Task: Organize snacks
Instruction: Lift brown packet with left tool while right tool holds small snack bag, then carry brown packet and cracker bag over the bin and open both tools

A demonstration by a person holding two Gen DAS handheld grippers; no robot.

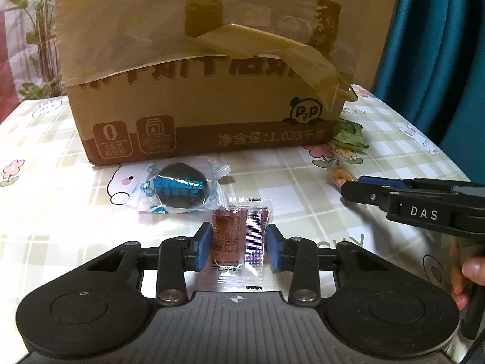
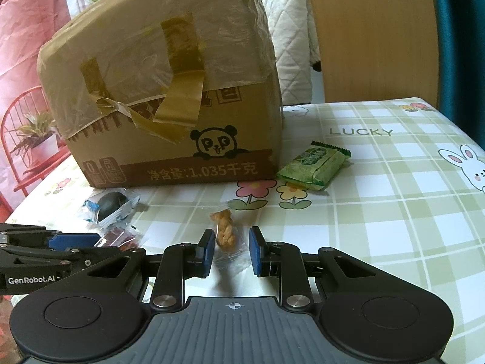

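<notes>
My left gripper [image 1: 239, 244] is shut on a red snack packet [image 1: 230, 233] in a clear wrapper, pads pressing both its sides, low over the checked tablecloth [image 1: 303, 188]. Beyond it lies a round black snack [image 1: 178, 189] in a blue and white wrapper. In the right wrist view my right gripper [image 2: 232, 250] is shut on the clear wrapper of a twisted golden snack [image 2: 225, 232], which reaches out past the fingertips. The left wrist view shows that gripper [image 1: 351, 186] from the side at the right, with the snack [image 1: 341, 176] at its tip.
A taped cardboard box [image 2: 169, 115] with a panda print stands just behind the snacks. A green packet [image 2: 315, 165] lies by its right corner. A hand [image 1: 466, 273] holds the right gripper's handle. Blue fabric [image 1: 439, 45] hangs past the table's right edge.
</notes>
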